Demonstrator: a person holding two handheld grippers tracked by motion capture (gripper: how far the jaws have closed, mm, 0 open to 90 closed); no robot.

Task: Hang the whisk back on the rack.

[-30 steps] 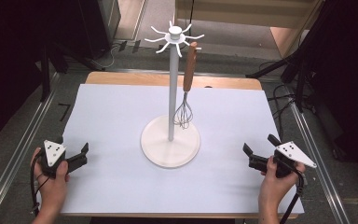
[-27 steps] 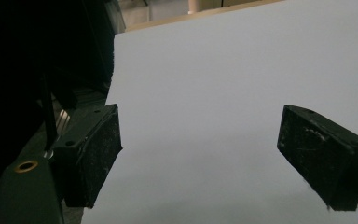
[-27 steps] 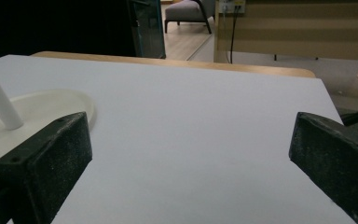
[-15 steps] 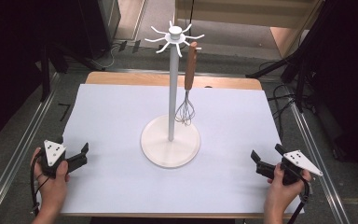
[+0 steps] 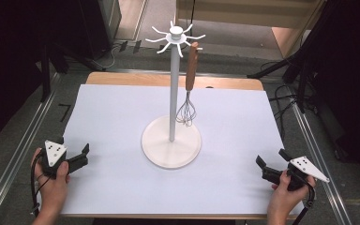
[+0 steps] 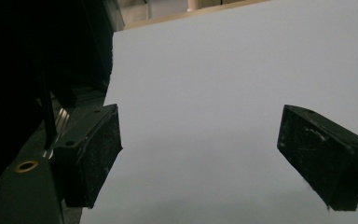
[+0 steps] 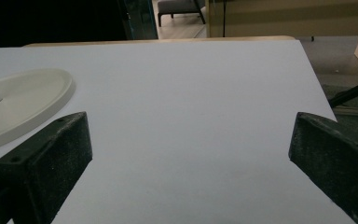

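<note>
Jaws spread wide and empty, the left gripper (image 5: 76,158) sits at the table's (image 5: 122,112) eight o'clock corner. From it, the whisk (image 5: 187,93) hangs well apart toward two o'clock, on a hook of the white stand (image 5: 172,93) at centre. Right gripper (image 5: 273,165), at four o'clock, gapes too, whisk toward its ten o'clock.

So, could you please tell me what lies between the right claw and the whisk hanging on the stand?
Bare white table cover, as the high view shows; the right claw is open, and the whisk hangs beside the stand.
</note>
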